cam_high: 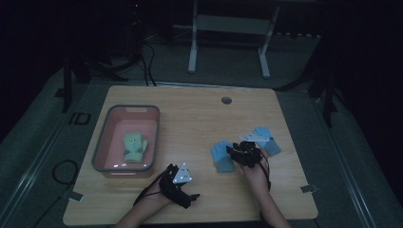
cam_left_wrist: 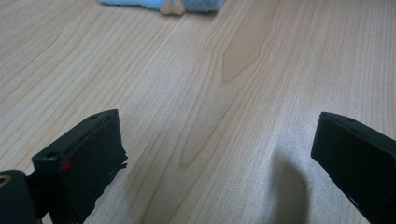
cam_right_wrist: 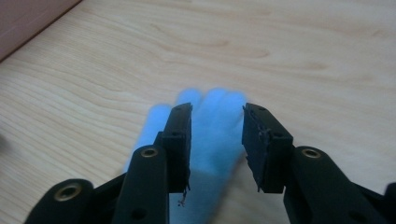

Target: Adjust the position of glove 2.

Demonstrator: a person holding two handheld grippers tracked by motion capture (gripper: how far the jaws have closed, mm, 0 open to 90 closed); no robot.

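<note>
Two light blue gloves lie on the wooden table: one (cam_high: 222, 156) just left of my right hand, the other (cam_high: 266, 138) behind it to the right. My right gripper (cam_high: 234, 152) hovers over the left glove (cam_right_wrist: 215, 140) with its jaws apart, open; the glove's fingers spread flat on the wood beneath the gap (cam_right_wrist: 217, 126). My left gripper (cam_high: 186, 190) rests near the table's front edge, open wide (cam_left_wrist: 219, 140) over bare wood, with the edge of a blue glove (cam_left_wrist: 163, 4) far ahead. A green glove (cam_high: 134, 146) lies in the pink bin (cam_high: 102, 137).
The pink bin stands at the table's left side, and its corner (cam_right_wrist: 28, 18) shows in the right gripper view. A round cable hole (cam_high: 226, 100) sits near the far edge. Beyond the table stands a white frame (cam_high: 228, 28), and cables trail on the dark floor.
</note>
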